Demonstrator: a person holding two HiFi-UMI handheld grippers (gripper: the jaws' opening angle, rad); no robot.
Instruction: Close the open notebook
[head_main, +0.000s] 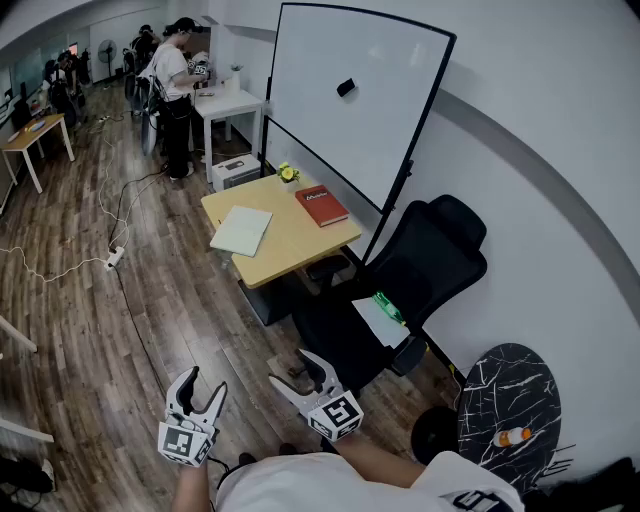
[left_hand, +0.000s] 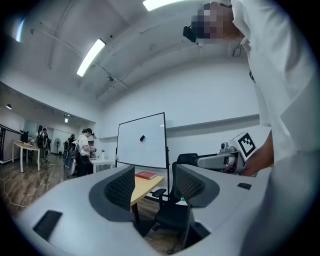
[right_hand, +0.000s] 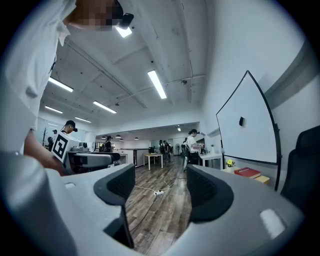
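I hold my left claw (head_main: 205, 383) and right claw (head_main: 290, 368) level at the bottom of the frame. Both have their jaws wide apart and empty, because I stand well away from the table (head_main: 300, 245). The pale notebook (head_main: 241, 230) lies on it, above centre, beyond my reach.

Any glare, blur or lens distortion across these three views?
Head view: strong fisheye, the whiteboard frame bows; light is even and detail is sharp. Left gripper view: the ceiling light strip is blown out and the corners are vignetted dark. Right gripper view: its ceiling light strip clips too, the whiteboard edge curves, and the wood floor is sharp.
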